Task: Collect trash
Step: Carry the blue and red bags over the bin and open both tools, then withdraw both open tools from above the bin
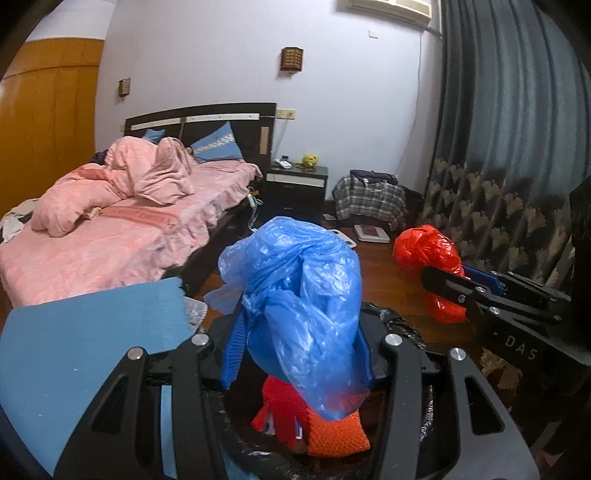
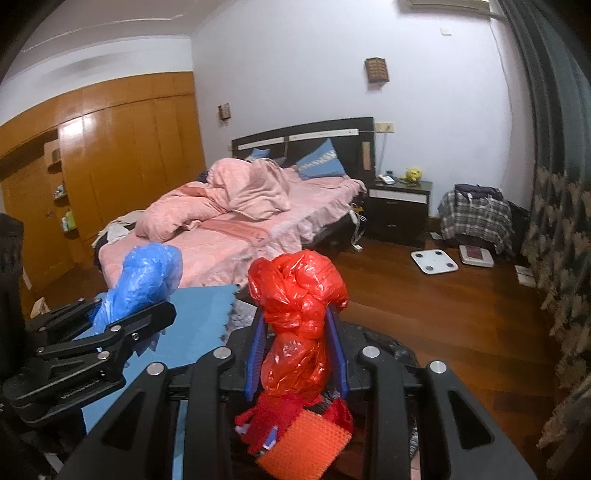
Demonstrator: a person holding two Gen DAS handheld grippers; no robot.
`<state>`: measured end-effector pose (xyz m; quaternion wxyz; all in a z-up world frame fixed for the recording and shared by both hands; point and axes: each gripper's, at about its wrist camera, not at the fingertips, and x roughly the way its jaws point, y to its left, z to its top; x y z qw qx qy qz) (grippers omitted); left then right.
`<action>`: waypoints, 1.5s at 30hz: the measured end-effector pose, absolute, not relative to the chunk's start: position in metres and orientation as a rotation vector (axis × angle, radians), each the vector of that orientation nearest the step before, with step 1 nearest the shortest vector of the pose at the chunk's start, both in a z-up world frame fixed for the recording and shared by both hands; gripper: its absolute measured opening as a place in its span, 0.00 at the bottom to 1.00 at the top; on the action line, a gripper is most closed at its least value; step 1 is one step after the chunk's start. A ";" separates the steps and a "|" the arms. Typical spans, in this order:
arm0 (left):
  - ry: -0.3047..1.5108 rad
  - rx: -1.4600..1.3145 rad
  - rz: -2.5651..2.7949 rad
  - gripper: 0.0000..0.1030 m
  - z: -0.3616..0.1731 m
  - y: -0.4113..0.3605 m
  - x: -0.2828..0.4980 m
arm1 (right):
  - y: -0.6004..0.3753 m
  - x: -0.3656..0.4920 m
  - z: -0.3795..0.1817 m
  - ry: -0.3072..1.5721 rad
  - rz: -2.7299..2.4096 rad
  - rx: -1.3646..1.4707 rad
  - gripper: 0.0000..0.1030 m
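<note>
Clamping crumpled blue bag (image 1: 295,295) in left gripper (image 1: 299,354), red bag (image 2: 299,314) in right gripper (image 2: 297,354); both light, soft, slippery: pinch bunched middle.

The blue bag (image 1: 295,295) hid most of the bin (image 1: 402,328) behind it. The air conditioner (image 1: 391,7) above the bed (image 1: 110,251) was cut off by the picture's top edge.

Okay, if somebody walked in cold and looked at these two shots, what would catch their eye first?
Two bright crumpled bags: a blue plastic bag clamped in the left hand-held gripper, and a red plastic bag clamped in the right hand-held gripper, both above a black-lined bin. Behind them, a rumpled pink bed fills the room's left.
</note>
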<state>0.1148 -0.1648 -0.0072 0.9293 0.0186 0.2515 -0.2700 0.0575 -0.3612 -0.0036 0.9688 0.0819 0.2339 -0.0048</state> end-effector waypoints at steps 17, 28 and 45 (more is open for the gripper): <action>0.629 0.069 -0.583 0.46 -0.071 -0.192 0.161 | -0.396 0.090 -0.060 0.591 -0.035 0.204 0.30; 0.701 0.092 -0.594 0.50 -0.102 -0.202 0.194 | -0.407 0.126 -0.093 0.668 -0.022 0.226 0.30; 0.662 0.081 -0.547 0.86 -0.078 -0.175 0.186 | -0.408 0.106 -0.076 0.633 -0.053 0.233 0.94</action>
